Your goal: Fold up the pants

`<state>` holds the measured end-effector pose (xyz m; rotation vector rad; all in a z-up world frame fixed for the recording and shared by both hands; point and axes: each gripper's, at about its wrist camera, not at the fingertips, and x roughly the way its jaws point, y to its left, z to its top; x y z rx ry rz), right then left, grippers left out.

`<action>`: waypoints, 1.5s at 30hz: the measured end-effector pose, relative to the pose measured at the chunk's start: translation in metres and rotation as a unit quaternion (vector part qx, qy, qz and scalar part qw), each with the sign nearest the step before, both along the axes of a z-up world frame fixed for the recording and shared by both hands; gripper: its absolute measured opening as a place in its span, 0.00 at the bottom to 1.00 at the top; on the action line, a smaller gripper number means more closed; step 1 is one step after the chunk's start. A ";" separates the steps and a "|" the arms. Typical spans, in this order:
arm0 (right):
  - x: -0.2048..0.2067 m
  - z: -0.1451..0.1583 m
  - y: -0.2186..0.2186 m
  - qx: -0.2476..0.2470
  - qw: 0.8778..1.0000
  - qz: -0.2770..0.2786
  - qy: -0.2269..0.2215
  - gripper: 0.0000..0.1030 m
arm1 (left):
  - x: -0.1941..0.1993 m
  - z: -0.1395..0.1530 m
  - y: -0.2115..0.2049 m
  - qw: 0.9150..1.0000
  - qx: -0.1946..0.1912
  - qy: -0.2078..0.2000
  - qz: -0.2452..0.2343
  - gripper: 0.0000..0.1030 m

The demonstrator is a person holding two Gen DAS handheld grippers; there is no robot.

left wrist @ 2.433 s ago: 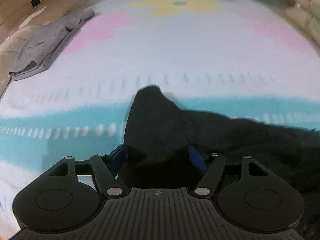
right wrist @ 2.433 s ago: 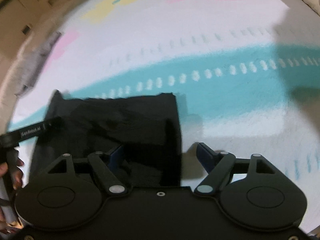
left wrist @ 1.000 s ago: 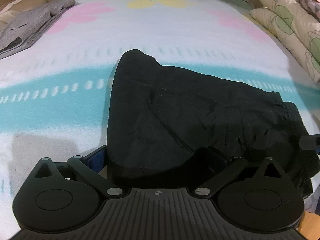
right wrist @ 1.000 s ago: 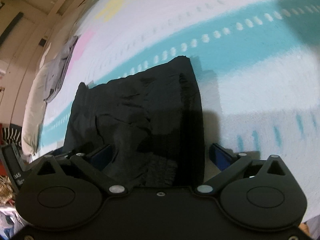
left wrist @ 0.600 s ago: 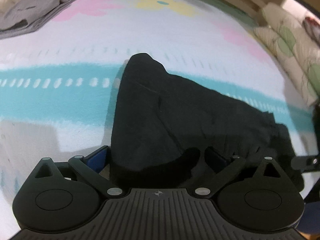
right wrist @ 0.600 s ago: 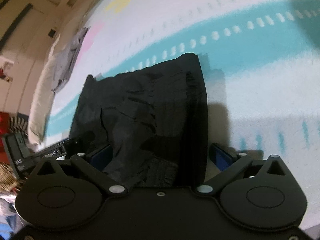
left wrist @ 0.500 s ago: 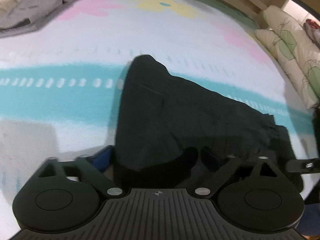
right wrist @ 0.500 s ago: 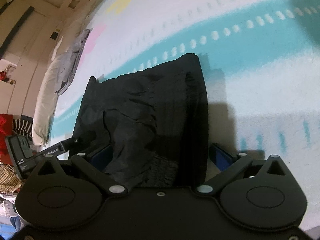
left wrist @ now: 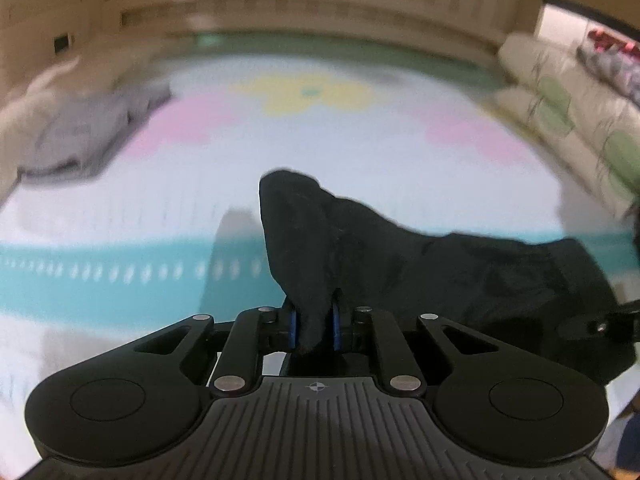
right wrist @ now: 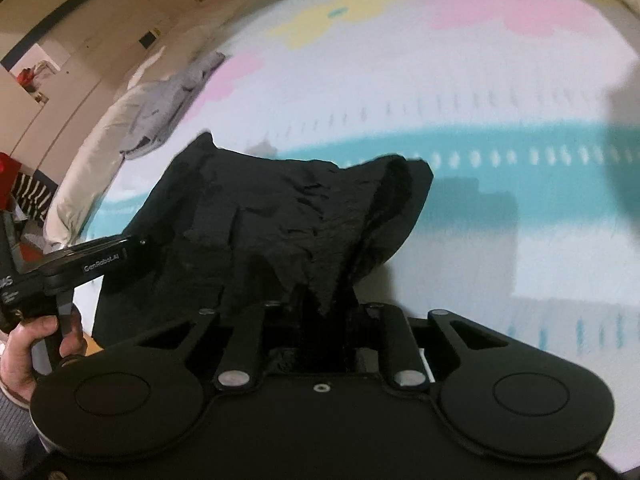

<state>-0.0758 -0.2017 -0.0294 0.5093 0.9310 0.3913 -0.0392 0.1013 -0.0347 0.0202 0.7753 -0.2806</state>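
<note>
Pants [left wrist: 400, 256] | left gripper [left wrist: 314, 326] jaws just clamped fabric | right gripper [right wrist: 320, 320] jaws likewise

Pants on the bedspread, gripped at both near corners

The pants [left wrist: 420, 264] lie across the middle of the bedspread [left wrist: 360, 152], their near edge lifted between the left gripper [left wrist: 314, 326] and right gripper [right wrist: 328, 320]. Grey clothes [left wrist: 88, 136] sit at the far left edge; pillows [left wrist: 572, 112] line the right edge.
</note>
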 end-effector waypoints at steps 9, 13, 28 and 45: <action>0.057 0.056 -0.030 -0.030 0.998 -0.028 -0.054 0.25 | 0.091 0.039 -0.034 0.999 -0.009 -0.042 0.020 0.14; 0.108 0.053 -0.048 -0.036 0.996 -0.058 -0.060 0.39 | 0.133 0.004 -0.051 0.997 0.059 -0.017 0.036 0.37; 0.131 0.016 -0.030 -0.127 0.984 -0.125 0.009 0.99 | 0.110 -0.005 -0.057 0.992 0.075 0.034 0.098 0.47; 0.057 0.064 -0.006 -0.142 0.984 -0.110 0.007 0.99 | 0.038 0.047 -0.063 0.994 0.051 -0.006 0.099 0.66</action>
